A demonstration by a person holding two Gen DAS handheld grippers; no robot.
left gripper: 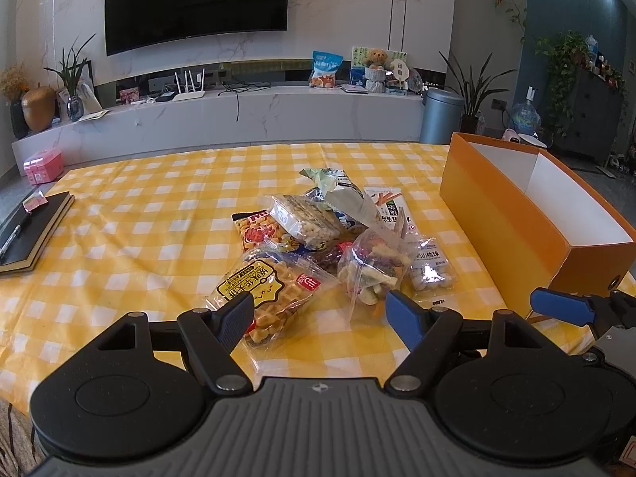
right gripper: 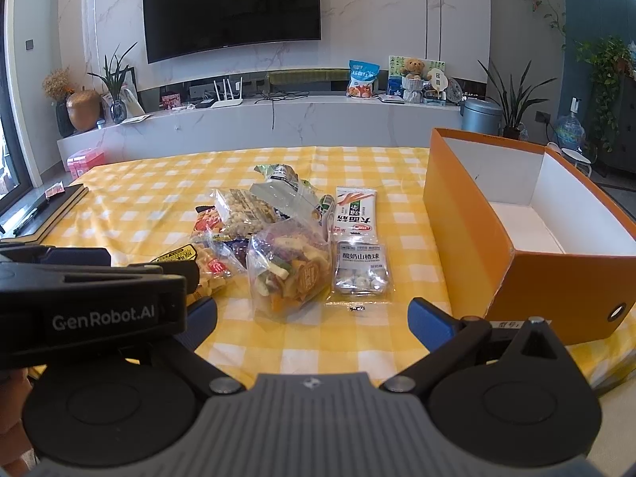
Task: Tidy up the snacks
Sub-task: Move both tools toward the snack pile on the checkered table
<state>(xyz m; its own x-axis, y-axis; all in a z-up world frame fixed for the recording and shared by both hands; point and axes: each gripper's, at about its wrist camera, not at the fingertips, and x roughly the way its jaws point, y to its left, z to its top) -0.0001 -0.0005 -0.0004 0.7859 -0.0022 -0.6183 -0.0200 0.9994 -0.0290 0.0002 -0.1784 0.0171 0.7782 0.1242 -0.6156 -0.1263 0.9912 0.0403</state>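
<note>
Left hand-held gripper [left gripper: 322,314], black with blue-padded fingers, jaws spread wide and empty, poised above the near edge of the yellow-and-white checked tablecloth [left gripper: 131,214]. Right hand-held gripper [right gripper: 314,318], of the same make, likewise spread and grasping nothing; the left unit's black body crosses its left finger in the right wrist view. Ahead of both lies the pile of snack packets at the cloth's centre: a clear bag of waffle biscuits with a yellow label [left gripper: 274,290] nearest the left gripper, a clear bag of mixed dried fruit and vegetable chips [right gripper: 290,274] beside it, and a small silver-white packet of yoghurt hawthorn balls [right gripper: 359,270] to the right, touching the chip bag. Further packets overlap behind. An open orange cardboard box with white interior [right gripper: 469,214], empty, stands right of the pile, apart from it. A black notebook [left gripper: 35,230] lies at the cloth's left edge.
</note>
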